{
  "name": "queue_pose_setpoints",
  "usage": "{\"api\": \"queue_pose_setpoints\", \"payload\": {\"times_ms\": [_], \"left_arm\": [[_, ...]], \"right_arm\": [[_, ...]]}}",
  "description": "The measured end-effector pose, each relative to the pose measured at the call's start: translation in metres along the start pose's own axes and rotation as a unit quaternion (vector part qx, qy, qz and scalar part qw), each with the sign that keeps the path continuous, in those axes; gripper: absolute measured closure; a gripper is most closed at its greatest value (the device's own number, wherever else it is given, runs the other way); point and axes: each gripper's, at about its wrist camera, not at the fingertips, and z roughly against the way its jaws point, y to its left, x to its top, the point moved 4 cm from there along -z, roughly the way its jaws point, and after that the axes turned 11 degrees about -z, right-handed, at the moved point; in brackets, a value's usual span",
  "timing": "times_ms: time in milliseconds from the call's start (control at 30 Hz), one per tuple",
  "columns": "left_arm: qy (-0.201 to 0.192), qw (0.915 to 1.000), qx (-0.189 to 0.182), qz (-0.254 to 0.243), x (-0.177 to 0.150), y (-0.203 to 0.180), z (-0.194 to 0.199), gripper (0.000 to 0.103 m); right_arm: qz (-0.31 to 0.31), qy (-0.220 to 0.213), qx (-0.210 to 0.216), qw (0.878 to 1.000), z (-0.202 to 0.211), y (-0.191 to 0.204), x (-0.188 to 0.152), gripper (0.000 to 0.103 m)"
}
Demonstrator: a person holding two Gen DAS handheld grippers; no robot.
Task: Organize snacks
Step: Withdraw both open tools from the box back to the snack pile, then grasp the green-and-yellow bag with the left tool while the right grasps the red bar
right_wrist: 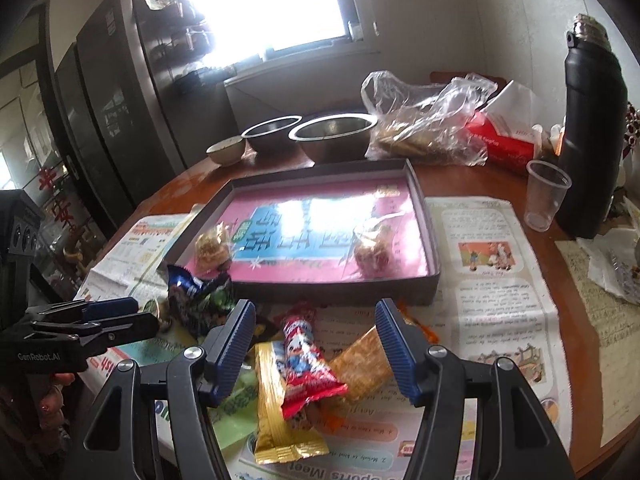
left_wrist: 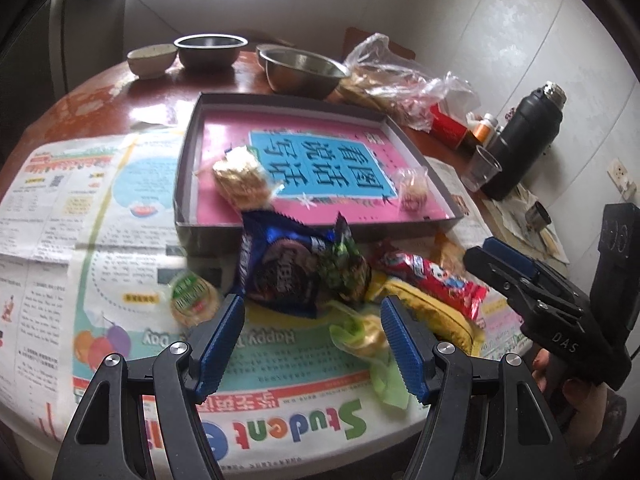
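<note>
A shallow grey box (left_wrist: pixel 188 168) with a pink and blue book cover inside holds two clear-wrapped snacks (left_wrist: pixel 240 178) (left_wrist: pixel 414 190). In front of it lies a pile: a blue cookie packet (left_wrist: pixel 276 268), a green-black packet (left_wrist: pixel 346 268), a red wrapper (left_wrist: pixel 432 280), a yellow packet (left_wrist: pixel 432 312), a round green-label snack (left_wrist: pixel 192 298). My left gripper (left_wrist: pixel 312 344) is open and empty, just short of the pile. My right gripper (right_wrist: pixel 316 344) is open over the red wrapper (right_wrist: pixel 310 368), gold bar (right_wrist: pixel 276 400) and tan cracker pack (right_wrist: pixel 362 360). The box (right_wrist: pixel 424 200) lies beyond.
Newspapers (left_wrist: pixel 80 240) cover the round wooden table. Two steel bowls (left_wrist: pixel 300 72) and a ceramic bowl (left_wrist: pixel 152 58) stand at the back. A plastic bag (right_wrist: pixel 428 120), a red box (right_wrist: pixel 500 144), a clear cup (right_wrist: pixel 544 196) and a black thermos (right_wrist: pixel 592 128) stand at the right.
</note>
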Motion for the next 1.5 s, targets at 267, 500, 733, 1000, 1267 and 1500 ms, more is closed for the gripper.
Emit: {"api": "queue_pose_setpoints", "payload": {"times_ms": [267,500,733,1000,1267,1500], "left_arm": [[0.027,0.9995,-0.014,-0.009,-0.016,-0.013,-0.015,0.03],[0.04,0.9989,-0.023,-0.01,-0.022,-0.019,-0.026,0.03],[0.051,0.9982,-0.028,-0.011,-0.025,-0.024,-0.036,0.03],[0.057,0.9979,-0.028,-0.012,-0.026,-0.028,-0.046,0.03],[0.048,0.9983,-0.029,-0.015,-0.022,-0.029,-0.052,0.031],[0.049,0.9978,-0.026,-0.035,-0.021,-0.038,-0.056,0.062]], "right_arm": [[0.009,0.028,0.007,1.0,-0.015,0.0,-0.015,0.041],[0.012,0.042,0.011,0.999,-0.025,-0.003,-0.024,0.046],[0.024,0.046,0.015,0.999,-0.034,-0.002,-0.025,0.059],[0.05,0.051,0.011,0.997,-0.046,0.005,-0.025,0.067],[0.05,0.051,0.023,0.997,-0.06,0.007,-0.024,0.074],[0.039,0.054,0.038,0.997,-0.061,0.007,-0.024,0.076]]}}
